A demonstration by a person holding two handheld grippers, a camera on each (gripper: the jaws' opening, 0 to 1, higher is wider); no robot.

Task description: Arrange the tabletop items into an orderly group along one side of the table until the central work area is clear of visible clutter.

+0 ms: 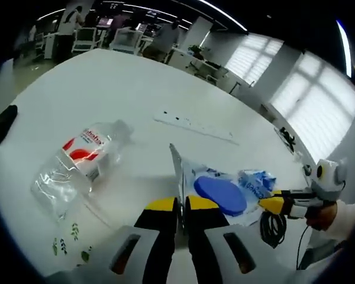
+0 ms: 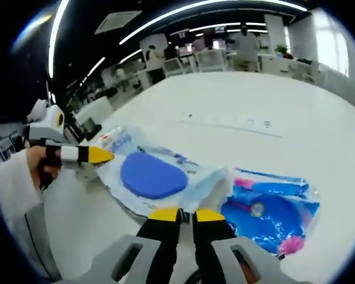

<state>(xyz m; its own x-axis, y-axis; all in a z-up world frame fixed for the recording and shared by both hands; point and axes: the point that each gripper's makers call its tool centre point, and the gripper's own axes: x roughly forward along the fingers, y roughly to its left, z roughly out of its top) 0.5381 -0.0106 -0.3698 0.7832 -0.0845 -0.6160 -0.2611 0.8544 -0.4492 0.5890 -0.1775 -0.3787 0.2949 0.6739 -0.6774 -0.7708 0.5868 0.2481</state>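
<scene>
Fingers of both my grippers, left (image 1: 181,204) and right (image 2: 186,215), pinched opposite edges of the blue-pad pouch (image 2: 160,177) lifted over the worktop (image 1: 106,89). I feared the thin plastic slipping, or dragging the neighbouring blue packet (image 2: 272,213).

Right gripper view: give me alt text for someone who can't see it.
The right gripper, jaws closed together, pinches the near edge of a clear packet holding a blue oval pad on a white table. The left gripper touches the packet's far side, and a blue and pink packet lies beside it.
</scene>
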